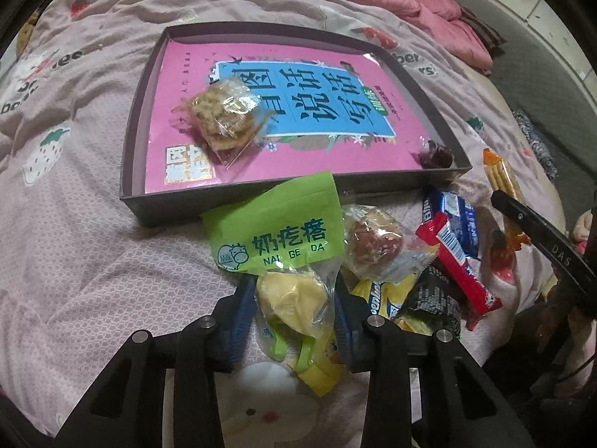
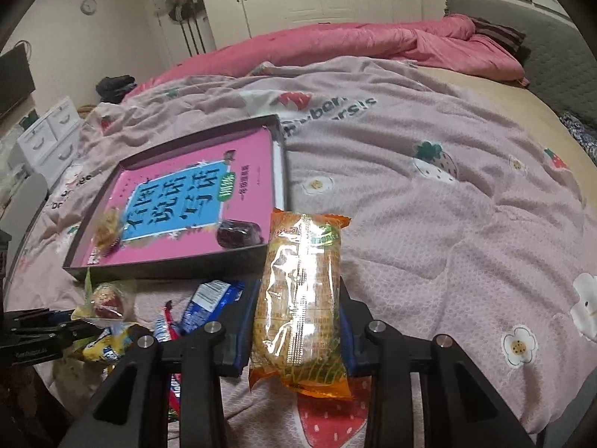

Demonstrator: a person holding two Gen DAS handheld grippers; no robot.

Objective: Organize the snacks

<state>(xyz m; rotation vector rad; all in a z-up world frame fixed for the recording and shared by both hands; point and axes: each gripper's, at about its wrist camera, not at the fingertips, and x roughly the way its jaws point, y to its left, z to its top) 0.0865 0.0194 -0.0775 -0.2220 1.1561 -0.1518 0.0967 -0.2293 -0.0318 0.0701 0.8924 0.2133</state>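
Left wrist view, L to R: shallow dark tray [image 1: 128,171] occupied upper centre of frame, pink book as liner, w/ clear-wrapped cookie pack [image 1: 224,117] at its mid-left and a dark sweet [image 1: 434,155] in its lower-right corner, presumably sorted; at bottom centre the left gripper [image 1: 294,310] was clamped on the green milk-curd bag [image 1: 276,224], header tilted toward the tray rim, probably for drop-in, while unsorted snack pile [image 1: 421,261] lay just right of it. Right wrist view: tray at centre-left, pile at lower left, and right gripper [image 2: 298,317] at bottom centre was closed on the orange-wrapped cracker pack [image 2: 302,291], held lengthwise, beside the tray's near-right corner.
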